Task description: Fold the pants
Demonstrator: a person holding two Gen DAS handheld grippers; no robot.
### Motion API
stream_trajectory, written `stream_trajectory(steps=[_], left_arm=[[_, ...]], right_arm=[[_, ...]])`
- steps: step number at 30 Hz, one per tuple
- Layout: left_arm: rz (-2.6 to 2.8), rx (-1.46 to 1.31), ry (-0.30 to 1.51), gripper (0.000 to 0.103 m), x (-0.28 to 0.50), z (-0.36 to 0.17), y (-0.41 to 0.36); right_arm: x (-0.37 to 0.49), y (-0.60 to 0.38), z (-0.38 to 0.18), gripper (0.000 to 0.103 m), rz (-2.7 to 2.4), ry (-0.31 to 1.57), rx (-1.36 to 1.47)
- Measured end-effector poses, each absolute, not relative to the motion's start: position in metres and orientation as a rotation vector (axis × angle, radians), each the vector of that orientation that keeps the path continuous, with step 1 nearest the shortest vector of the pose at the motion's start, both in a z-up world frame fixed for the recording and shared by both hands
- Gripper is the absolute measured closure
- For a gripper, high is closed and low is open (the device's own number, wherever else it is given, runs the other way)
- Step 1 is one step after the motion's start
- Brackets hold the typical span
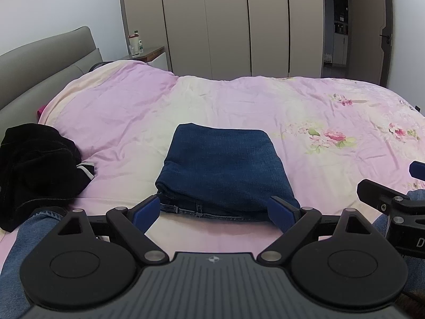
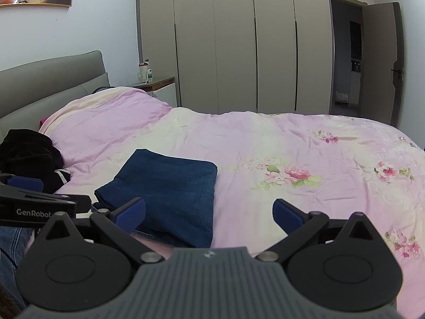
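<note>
Dark blue jeans (image 1: 225, 170) lie folded into a compact rectangle on the pink bed cover (image 1: 132, 111), waistband edge toward me. My left gripper (image 1: 215, 207) is open and empty, its blue pads wide apart just short of the near edge of the jeans. My right gripper (image 2: 209, 212) is open and empty, to the right of the left one, with the folded jeans (image 2: 164, 194) in front of its left pad. The right gripper also shows at the right edge of the left wrist view (image 1: 393, 199), and the left gripper at the left edge of the right wrist view (image 2: 39, 199).
A crumpled black garment (image 1: 34, 170) lies on the bed at the left, near the grey headboard (image 1: 39, 61). A nightstand with bottles (image 1: 138, 50) and a wall of wardrobe doors (image 1: 225, 24) stand behind the bed. An open door (image 2: 382, 61) is at the right. My denim-clad legs (image 1: 24, 239) are at the bed's near edge.
</note>
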State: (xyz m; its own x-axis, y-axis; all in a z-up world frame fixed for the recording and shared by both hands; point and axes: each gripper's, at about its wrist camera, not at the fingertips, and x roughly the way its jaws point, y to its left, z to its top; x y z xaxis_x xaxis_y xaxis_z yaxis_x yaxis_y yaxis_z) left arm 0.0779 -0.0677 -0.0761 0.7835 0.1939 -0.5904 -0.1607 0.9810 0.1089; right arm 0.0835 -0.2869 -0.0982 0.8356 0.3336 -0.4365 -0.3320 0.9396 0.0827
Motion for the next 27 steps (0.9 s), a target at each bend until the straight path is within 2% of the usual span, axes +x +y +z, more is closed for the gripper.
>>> stream_trajectory(steps=[27], left_arm=[[0.188,0.061,0.643,0.0,0.076,-0.0749,-0.0677]], right_arm=[[0.0818,-0.2874,-0.0978,0.005,0.352,0.468,0.012]])
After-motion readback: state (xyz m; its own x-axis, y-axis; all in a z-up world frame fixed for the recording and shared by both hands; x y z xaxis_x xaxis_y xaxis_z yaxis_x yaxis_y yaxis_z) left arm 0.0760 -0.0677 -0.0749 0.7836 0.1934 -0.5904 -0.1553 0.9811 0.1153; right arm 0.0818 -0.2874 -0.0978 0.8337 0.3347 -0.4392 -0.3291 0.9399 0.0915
